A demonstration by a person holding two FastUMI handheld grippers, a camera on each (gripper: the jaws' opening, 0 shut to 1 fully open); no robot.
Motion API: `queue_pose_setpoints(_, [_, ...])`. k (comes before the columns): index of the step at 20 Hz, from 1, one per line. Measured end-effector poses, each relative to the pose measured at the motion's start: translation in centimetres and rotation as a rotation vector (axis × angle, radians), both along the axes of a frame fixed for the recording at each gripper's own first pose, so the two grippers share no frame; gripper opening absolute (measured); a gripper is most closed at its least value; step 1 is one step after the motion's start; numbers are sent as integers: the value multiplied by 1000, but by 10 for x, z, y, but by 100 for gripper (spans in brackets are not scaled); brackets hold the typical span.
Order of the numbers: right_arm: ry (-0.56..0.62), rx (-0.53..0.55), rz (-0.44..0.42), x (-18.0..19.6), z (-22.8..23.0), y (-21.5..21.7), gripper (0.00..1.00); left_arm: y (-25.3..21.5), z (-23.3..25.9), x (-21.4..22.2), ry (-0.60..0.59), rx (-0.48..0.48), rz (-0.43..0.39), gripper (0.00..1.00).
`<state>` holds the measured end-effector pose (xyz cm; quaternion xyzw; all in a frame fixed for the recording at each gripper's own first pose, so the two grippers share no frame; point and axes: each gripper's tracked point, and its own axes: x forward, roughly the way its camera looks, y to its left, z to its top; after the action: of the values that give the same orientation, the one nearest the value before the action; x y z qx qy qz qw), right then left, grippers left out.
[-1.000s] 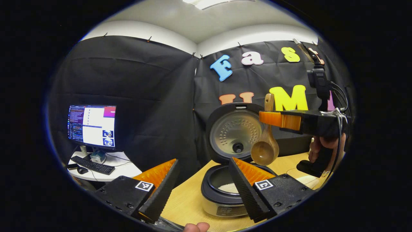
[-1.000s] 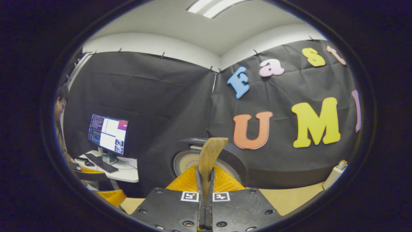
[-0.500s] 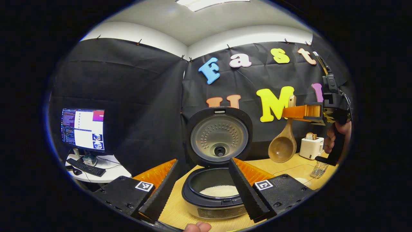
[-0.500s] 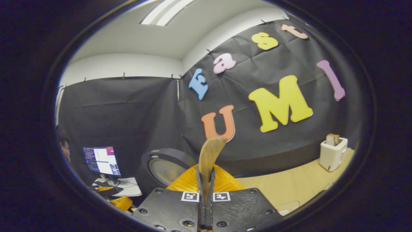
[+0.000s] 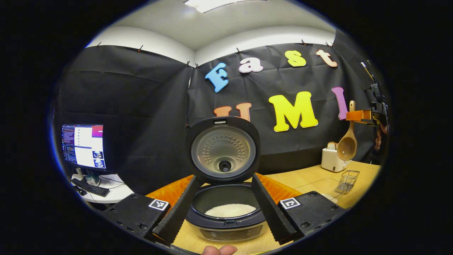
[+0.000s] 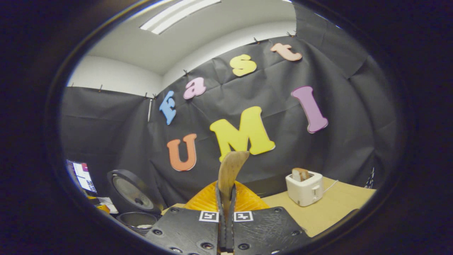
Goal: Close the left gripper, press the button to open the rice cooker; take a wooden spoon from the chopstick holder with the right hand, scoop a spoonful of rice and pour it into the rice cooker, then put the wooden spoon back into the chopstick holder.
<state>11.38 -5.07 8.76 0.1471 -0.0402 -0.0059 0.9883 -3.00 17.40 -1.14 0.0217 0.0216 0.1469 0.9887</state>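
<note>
Wooden table bearing the rice cooker, which sits directly ahead of the left gripper, framed between its two widely parted fingers, lid raised upright and white rice lying in the inner pot. Off to that gripper's right, above a white toaster and a wire chopstick holder, hangs the right gripper, fingers clamped on the handle of the wooden spoon, bowl downward. In the right gripper view the spoon handle rises between the pressed-together fingers, with the cooker low to the left.
</note>
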Motion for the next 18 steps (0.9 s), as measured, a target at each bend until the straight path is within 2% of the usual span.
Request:
queue_pose_setpoints(7, [79, 73, -143, 11, -63, -88, 1, 7, -4, -1, 6, -21, 12, 98])
queue_pose_setpoints(11, [122, 53, -168, 26, -97, -101, 1, 6, 1, -2, -11, -37, 7, 98])
queue_pose_setpoints(15, [123, -17, -198, 31, -118, -106, 1, 4, 1, -2, -13, -42, -4, 98])
queue_pose_setpoints(18, [133, -17, -177, 31, -136, -100, 0, 3, 1, -1, -13, -43, -9, 98])
